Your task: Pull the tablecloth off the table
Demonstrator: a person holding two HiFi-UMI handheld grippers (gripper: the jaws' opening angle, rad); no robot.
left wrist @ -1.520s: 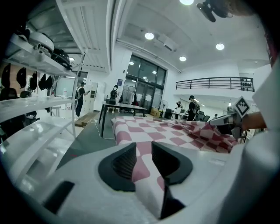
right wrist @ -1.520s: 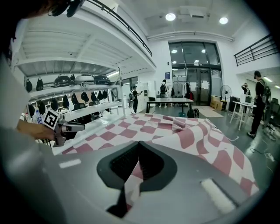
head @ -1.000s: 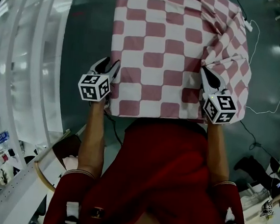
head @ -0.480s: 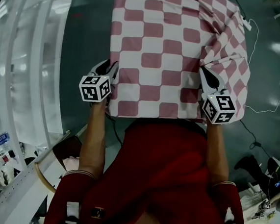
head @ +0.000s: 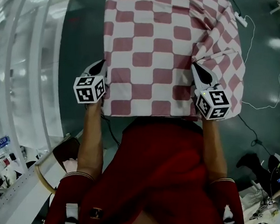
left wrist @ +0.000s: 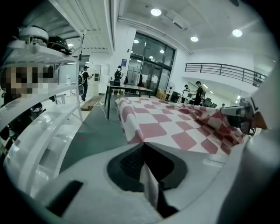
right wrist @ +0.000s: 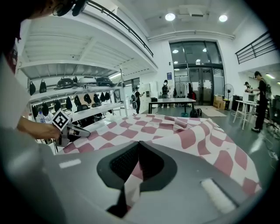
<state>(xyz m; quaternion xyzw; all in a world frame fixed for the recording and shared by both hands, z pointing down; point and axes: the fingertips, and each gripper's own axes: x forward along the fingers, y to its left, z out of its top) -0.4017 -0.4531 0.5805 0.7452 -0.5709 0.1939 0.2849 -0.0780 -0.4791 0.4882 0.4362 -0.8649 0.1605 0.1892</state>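
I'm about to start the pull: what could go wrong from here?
The left tool has just closed on a thin fold of the tablecloth at its edge; that small bite may slip once pulled. By the right tool, also shut on cloth, the fabric is bunched into folds, so the pull may go uneven and drag the cloth sideways.

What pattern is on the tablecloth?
The tablecloth has a red-and-white checker pattern, clearest in the head view.

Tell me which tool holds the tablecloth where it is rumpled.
The right tool: the tablecloth bunches into folds there; by the left tool, whose jaws just closed on its edge, it lies flat.
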